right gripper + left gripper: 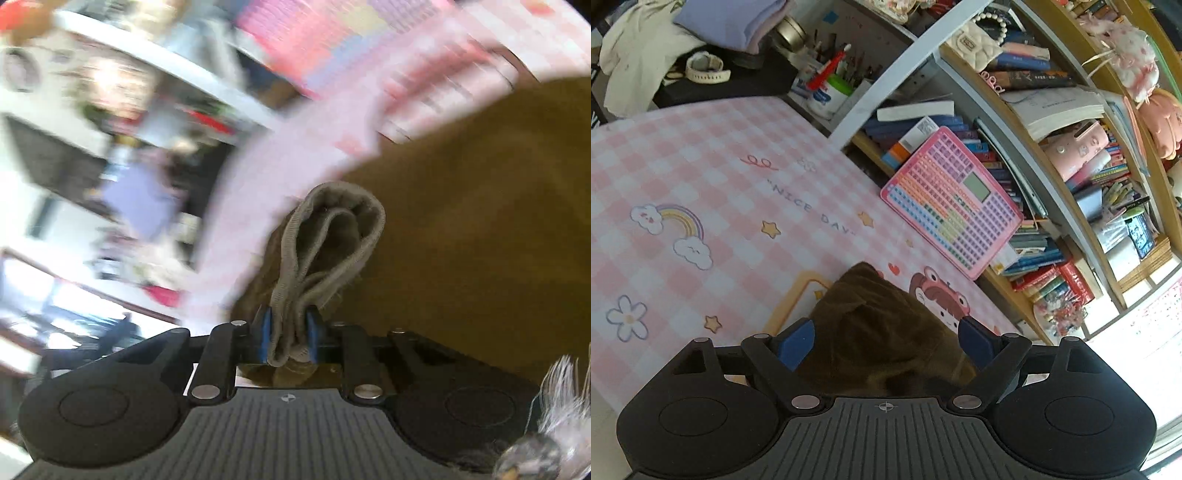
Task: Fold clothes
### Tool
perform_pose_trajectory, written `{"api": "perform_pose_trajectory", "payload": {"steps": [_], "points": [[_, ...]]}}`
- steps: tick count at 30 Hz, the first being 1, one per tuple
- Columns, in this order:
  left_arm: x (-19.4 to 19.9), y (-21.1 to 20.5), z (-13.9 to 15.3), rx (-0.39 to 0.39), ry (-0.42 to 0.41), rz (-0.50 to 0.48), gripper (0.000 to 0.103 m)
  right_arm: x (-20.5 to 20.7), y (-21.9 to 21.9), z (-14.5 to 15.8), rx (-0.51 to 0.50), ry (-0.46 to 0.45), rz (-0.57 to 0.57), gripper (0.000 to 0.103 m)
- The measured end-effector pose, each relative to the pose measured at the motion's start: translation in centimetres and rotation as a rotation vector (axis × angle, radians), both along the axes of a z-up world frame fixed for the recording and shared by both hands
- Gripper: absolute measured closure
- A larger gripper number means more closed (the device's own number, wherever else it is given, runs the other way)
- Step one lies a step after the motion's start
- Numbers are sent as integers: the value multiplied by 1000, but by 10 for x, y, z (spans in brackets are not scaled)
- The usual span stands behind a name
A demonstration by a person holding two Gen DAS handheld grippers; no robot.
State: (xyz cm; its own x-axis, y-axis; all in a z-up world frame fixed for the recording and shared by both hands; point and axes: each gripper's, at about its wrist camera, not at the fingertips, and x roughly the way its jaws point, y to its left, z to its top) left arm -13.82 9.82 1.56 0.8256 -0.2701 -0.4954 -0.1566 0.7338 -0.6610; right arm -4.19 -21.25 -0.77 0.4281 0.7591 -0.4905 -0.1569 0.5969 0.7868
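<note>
The right gripper (288, 338) has its blue pads clamped on a bunched grey ribbed hem (332, 236) of the brown garment (480, 221), while the left gripper (886, 341) stands wide open, its pads either side of a brown hump of the same garment (882, 325) and not pressing on it. The garment lies on the pink checked cloth (701, 155) covering the table, right at the near edge by the shelves. To my eye the risk is on the right: the pads hold several layers of hem rolled together, so a pull could drag the whole garment rather than one edge and leave the fold lumpy. With the left pads holding nothing, the cloth has nothing pinning it and could slide towards the pink toy keyboard (953, 199) leaning against the books (960, 125). The view from the right gripper is badly smeared, so the shelves and table behind are only streaks of colour. Something pale and fuzzy (554, 417) at its lower corner I cannot identify. Neither view shows the garment's full outline, so how far the folding has got is hard to say.
</note>
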Motion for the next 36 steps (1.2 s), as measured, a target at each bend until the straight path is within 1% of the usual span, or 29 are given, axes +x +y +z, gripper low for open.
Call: {"api": "perform_pose_trajectory", "payload": {"steps": [1,3,5,6,9,10,11,12,13,14,15,16,18,20,22,24,29,31,32,33,34,35,36], "points": [[1,1,-1,-2,3,2,16,2,0,-1,-16,0,-29,86],[4,3,-3,-8,11,2,16,14,1,-16,-101,78,-92,86],[7,4,-5,-10,17,-15,16,24,1,-35,-125,159,-120,84],[10,3,-6,-10,19,-27,16,23,1,-34,-124,160,-125,84],[18,3,-6,-11,15,-64,16,21,2,-31,-121,166,-142,78],[21,3,-6,-11,13,-76,16,20,1,-30,-131,163,-155,77],[23,4,-6,-12,10,-88,16,17,1,-27,-134,157,-167,77],[25,5,-6,-11,5,-100,16,12,-1,-25,-128,140,-173,83],[28,6,-7,-13,3,-112,16,10,0,-22,-119,120,-169,86],[31,7,-7,-16,2,-123,16,8,-1,-22,-103,124,-161,87],[35,9,-8,-20,3,-133,16,7,-3,-23,-57,163,-166,88],[38,10,-9,-24,5,-142,16,5,-6,-24,-7,201,-171,88],[43,12,-8,-29,0,-164,16,-1,-17,-28,154,246,-179,88],[46,14,-8,-40,-6,-187,16,-3,-21,-38,160,269,-204,88],[51,16,-8,-48,-8,-210,16,0,-25,-58,52,349,-272,87],[54,17,-7,-48,-14,-237,16,-3,-29,-66,71,354,-308,86],[62,25,-7,-61,-21,-274,16,-13,-20,-46,-21,299,-350,83],[65,30,-8,-67,-27,-286,16,-18,-17,-33,-56,244,-358,84],[67,32,-8,-72,-27,-292,16,-19,-13,-31,-107,226,-357,84],[69,33,-9,-78,-25,-298,16,-20,-10,-30,-159,211,-357,81],[71,35,-11,-85,-23,-304,16,-24,-10,-32,-209,215,-369,83],[73,37,-12,-89,-22,-311,16,-25,-10,-33,-237,211,-385,84],[74,38,-12,-92,-22,-317,16,-29,-11,-34,-239,206,-397,84]]}}
